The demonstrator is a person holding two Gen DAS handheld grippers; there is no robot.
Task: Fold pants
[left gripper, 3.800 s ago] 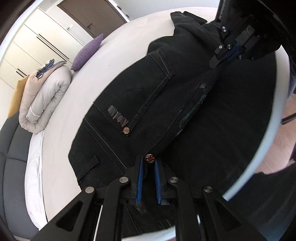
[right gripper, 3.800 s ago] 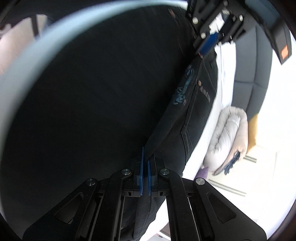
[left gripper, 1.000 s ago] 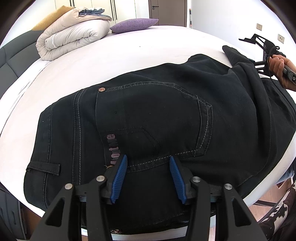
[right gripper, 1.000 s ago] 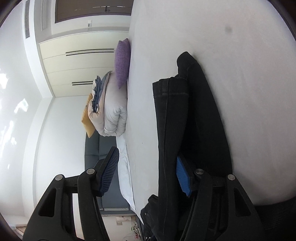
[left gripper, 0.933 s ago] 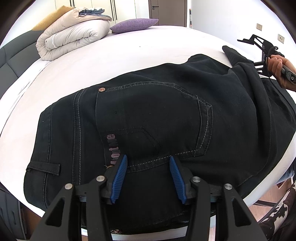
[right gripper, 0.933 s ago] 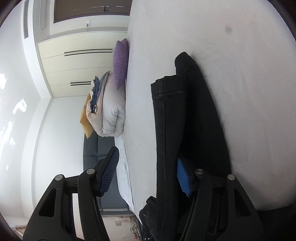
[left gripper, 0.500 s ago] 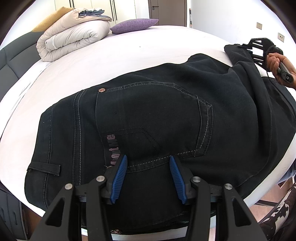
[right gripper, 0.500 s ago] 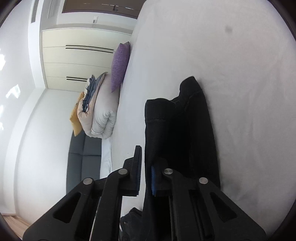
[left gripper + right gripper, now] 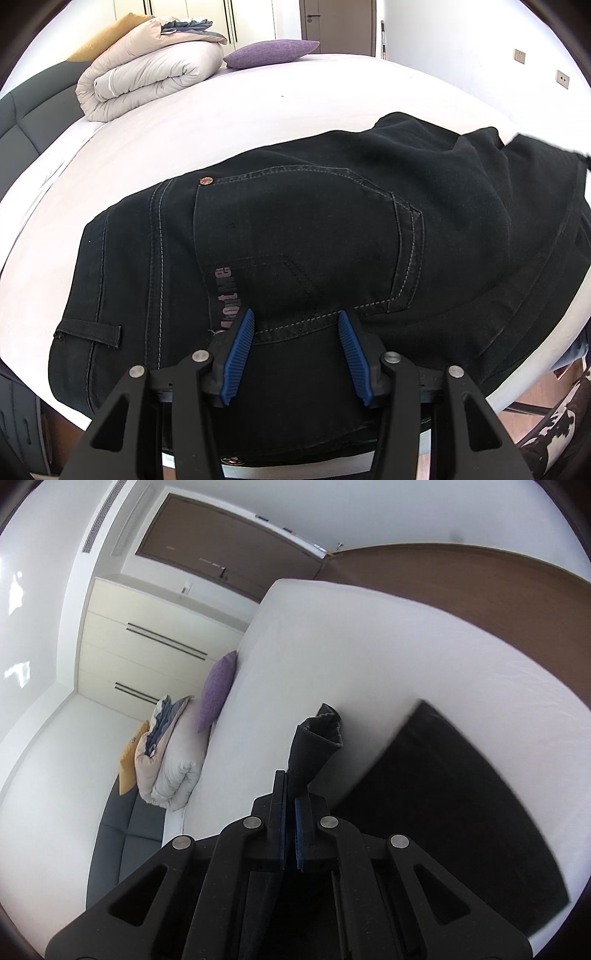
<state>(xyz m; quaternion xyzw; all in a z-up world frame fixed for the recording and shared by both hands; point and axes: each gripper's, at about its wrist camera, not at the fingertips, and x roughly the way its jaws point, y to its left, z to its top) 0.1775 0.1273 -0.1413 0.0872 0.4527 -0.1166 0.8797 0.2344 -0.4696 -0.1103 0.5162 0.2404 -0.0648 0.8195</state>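
Note:
Black pants [image 9: 314,229] lie on the white bed [image 9: 221,110], seat and back pocket up, waistband to the left. My left gripper [image 9: 295,332] is open and empty, its blue pads [image 9: 240,343] spread just above the pocket's lower seam near the bed's front edge. My right gripper [image 9: 291,794] is shut on the hem end of the pants [image 9: 314,742] and holds it lifted above the bed. More of the black cloth [image 9: 443,805] hangs blurred to the right of it.
A rolled beige duvet [image 9: 147,74] and a purple pillow [image 9: 269,51] sit at the far end of the bed; both also show in the right wrist view, duvet [image 9: 173,768] and pillow [image 9: 216,690]. A grey headboard [image 9: 29,110] is at left. Wardrobes [image 9: 155,635] stand behind.
My right gripper has shut on the pants' leg end and lifted it off the bed. My left gripper has stayed open over the pocket.

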